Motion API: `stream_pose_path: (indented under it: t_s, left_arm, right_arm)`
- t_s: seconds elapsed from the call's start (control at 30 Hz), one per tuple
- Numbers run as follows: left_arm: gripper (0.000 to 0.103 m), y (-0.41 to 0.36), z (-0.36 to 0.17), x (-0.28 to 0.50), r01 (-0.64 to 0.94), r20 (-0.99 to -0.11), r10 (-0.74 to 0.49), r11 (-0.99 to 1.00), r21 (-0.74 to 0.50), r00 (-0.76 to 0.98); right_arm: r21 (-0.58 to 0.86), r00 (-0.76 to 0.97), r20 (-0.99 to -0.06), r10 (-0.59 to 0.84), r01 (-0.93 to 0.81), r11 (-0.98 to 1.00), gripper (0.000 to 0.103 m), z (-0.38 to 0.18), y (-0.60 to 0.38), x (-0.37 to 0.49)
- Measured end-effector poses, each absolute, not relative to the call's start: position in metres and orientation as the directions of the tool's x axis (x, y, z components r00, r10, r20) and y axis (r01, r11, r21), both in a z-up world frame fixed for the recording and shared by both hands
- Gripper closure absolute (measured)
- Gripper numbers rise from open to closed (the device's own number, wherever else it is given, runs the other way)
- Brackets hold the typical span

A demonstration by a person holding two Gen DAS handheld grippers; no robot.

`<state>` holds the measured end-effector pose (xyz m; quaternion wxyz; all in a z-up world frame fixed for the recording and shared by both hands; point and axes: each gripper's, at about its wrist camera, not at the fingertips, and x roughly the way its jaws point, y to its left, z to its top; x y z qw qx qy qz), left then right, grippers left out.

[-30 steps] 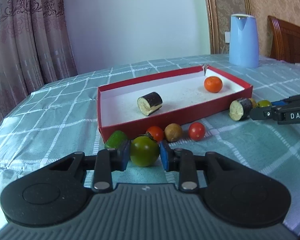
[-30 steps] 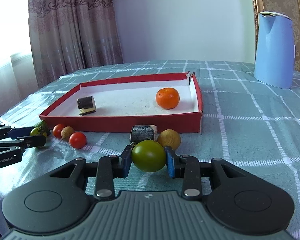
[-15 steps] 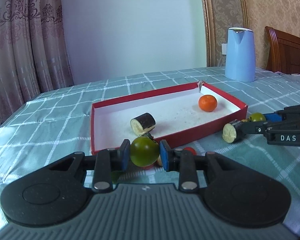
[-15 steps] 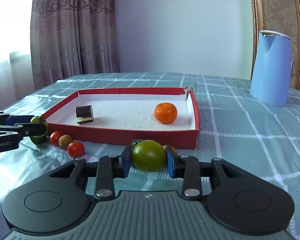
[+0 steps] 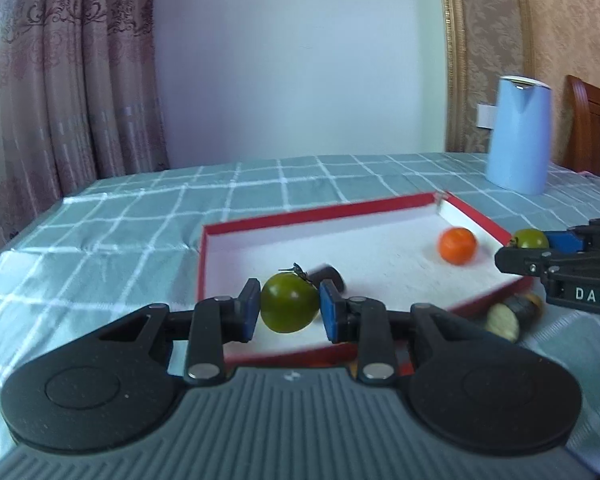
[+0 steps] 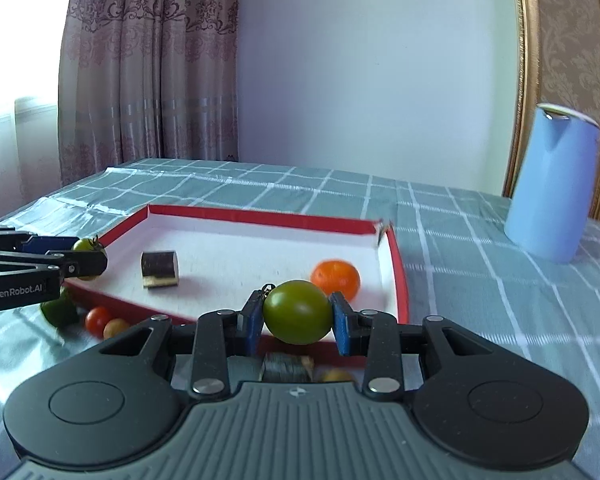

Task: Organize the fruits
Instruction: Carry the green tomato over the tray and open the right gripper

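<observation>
Both grippers have lifted off the cloth since a second ago. Left gripper (image 5: 289,309) clamps a green tomato (image 5: 289,303) at frame centre, over the red tray (image 5: 320,213); right gripper (image 6: 297,318) clamps another green tomato (image 6: 298,312) likewise. Release looks next.

Bright daylight from the left window (image 6: 4,120), motion blur, fisheye-bent edges
</observation>
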<state>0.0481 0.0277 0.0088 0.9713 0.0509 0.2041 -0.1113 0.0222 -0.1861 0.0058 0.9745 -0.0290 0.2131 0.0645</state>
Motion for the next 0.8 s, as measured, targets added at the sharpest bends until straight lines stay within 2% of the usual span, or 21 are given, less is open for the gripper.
stream_pose_path:
  t_s: [0.3,0.5,0.8]
  left_arm:
    - [0.075,0.031,0.012,0.116,0.148,-0.452,-0.116,0.988,0.035,0.885]
    - [0.075,0.027,0.006,0.144,0.105,-0.465,-0.059,0.992,0.073,0.883]
    - [0.074,0.031,-0.006,0.174,0.066,-0.531,-0.017,0.995,0.073,0.847]
  right_arm:
    - [-0.057,0.871,-0.484,0.088,-0.131,0.99,0.069,0.005,-0.167,0.086]
    - [-0.047,0.844,-0.53,0.082,-0.126,0.991,0.069,0.0,-0.163,0.115]
    - [-0.057,0.817,-0.574,0.06,-0.113,0.992,0.069,-0.01,-0.156,0.141]
